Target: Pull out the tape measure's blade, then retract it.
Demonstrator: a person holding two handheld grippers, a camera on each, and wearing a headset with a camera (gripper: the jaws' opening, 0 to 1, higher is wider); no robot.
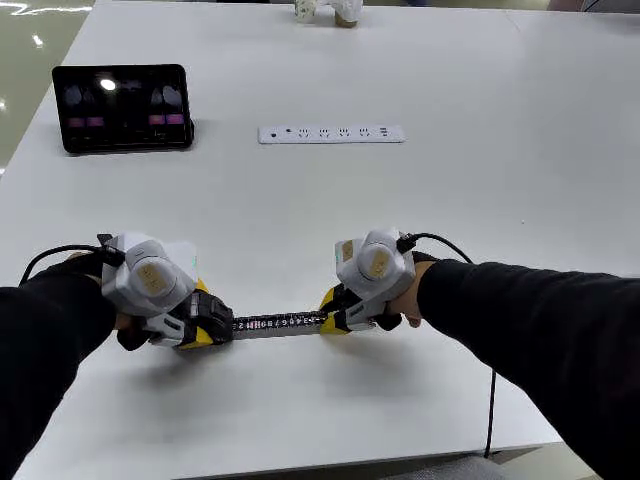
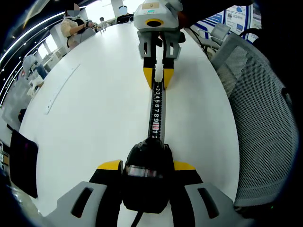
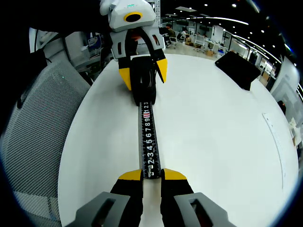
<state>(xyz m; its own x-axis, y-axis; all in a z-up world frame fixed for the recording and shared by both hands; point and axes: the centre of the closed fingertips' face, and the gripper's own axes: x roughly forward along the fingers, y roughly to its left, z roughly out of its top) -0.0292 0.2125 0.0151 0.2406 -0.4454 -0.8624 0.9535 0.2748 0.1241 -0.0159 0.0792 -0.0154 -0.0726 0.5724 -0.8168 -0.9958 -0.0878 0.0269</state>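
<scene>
A black tape measure case [image 2: 147, 172] sits between the yellow-tipped fingers of my left gripper [image 2: 147, 166], which is shut on it; the case [image 1: 213, 320] lies low on the white table [image 1: 400, 200] at the near left. Its dark blade [image 1: 280, 322] with white numbers runs flat across the table to my right gripper [image 1: 332, 321]. That right gripper [image 3: 152, 174] is shut on the blade's end [image 3: 150, 173]. From the right gripper view the blade [image 3: 147, 137] stretches ahead to the case [image 3: 143, 78] in the left gripper [image 3: 142, 75]. About a dozen centimetre marks show.
A white power strip [image 1: 331, 134] lies mid-table. A black tablet [image 1: 122, 106] stands at the far left. Cups [image 1: 327, 10] sit at the far edge. A grey mesh chair [image 2: 255, 123] stands beside the table's near edge. A black cable [image 1: 490, 400] hangs off the right arm.
</scene>
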